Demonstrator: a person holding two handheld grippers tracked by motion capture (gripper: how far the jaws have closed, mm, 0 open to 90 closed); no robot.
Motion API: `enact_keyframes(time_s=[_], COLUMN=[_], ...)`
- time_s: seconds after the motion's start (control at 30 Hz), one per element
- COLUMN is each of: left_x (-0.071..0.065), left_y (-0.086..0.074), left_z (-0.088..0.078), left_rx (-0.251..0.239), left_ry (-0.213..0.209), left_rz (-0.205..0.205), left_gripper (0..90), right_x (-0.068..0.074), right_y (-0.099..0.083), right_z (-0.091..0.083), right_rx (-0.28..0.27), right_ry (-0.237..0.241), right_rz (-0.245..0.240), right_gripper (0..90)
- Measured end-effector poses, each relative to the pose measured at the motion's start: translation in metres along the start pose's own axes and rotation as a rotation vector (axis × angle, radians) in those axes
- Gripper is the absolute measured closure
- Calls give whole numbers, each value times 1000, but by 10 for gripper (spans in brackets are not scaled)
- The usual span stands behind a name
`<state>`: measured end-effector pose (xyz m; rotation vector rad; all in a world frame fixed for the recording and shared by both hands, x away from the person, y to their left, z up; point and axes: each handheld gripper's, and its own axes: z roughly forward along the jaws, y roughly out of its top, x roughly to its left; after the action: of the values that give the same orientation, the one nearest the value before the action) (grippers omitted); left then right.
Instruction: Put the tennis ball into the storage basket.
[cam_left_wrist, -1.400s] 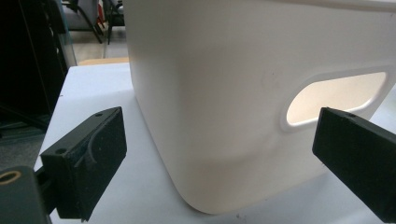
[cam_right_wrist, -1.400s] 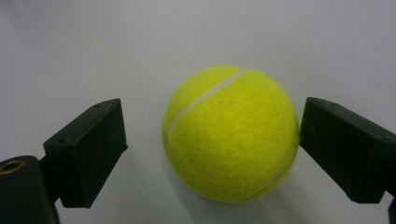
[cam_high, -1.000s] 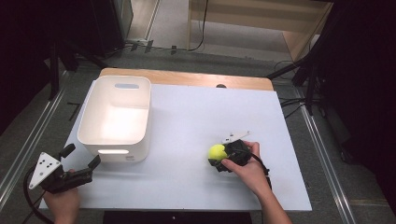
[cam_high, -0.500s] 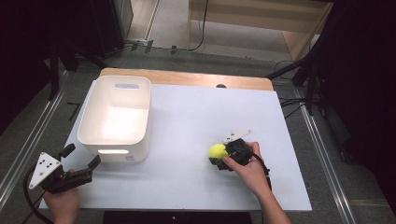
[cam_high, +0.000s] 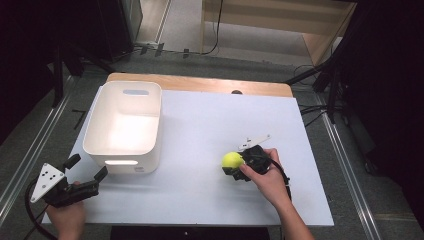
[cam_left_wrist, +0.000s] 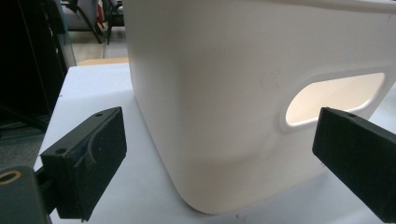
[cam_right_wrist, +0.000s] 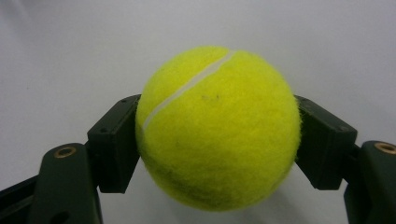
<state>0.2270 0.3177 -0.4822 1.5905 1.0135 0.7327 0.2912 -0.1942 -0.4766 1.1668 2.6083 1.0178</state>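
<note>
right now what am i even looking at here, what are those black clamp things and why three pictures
A person sits at a table and holds a hand-operated clamp in each hand. No robot arm is involved.

The high view looks down from above the person. The other two pictures come from small cameras riding on each tool, looking out along its two black jaws.

On the table stand a white bin and little else.

The right tool is shut on a yellow tennis ball; its jaws have just closed, and both pads press the ball's sides.

The left tool is open and holds nothing. It waits near the bin's front corner, facing the handle slot.
</note>
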Motion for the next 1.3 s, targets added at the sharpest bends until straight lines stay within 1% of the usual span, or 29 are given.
enact_keyframes(time_s=[0.17,0.33,0.57,0.67,1.03,1.13,1.3], left_x=[0,0,0,0,0,0,0], left_y=[0,0,0,0,0,0,0], left_z=[0,0,0,0,0,0,0], left_rx=[0,1,1,0,-2,-9,-6], left_ry=[0,1,1,1,-2,-5,-4], left_rz=[-1,0,2,1,-2,-7,-7], left_gripper=[28,28,28,29,29,29,28], right_x=[2,2,4,5,11,12,14], right_y=[7,14,24,28,44,47,52], right_z=[0,-2,-6,-7,-5,-5,-4], right_rx=[-7,-12,-32,-31,-42,-44,-46], right_ry=[-5,4,11,13,31,36,38], right_rz=[-14,-26,-36,-40,-57,-62,-69], right_gripper=[238,238,238,238,238,238,238])
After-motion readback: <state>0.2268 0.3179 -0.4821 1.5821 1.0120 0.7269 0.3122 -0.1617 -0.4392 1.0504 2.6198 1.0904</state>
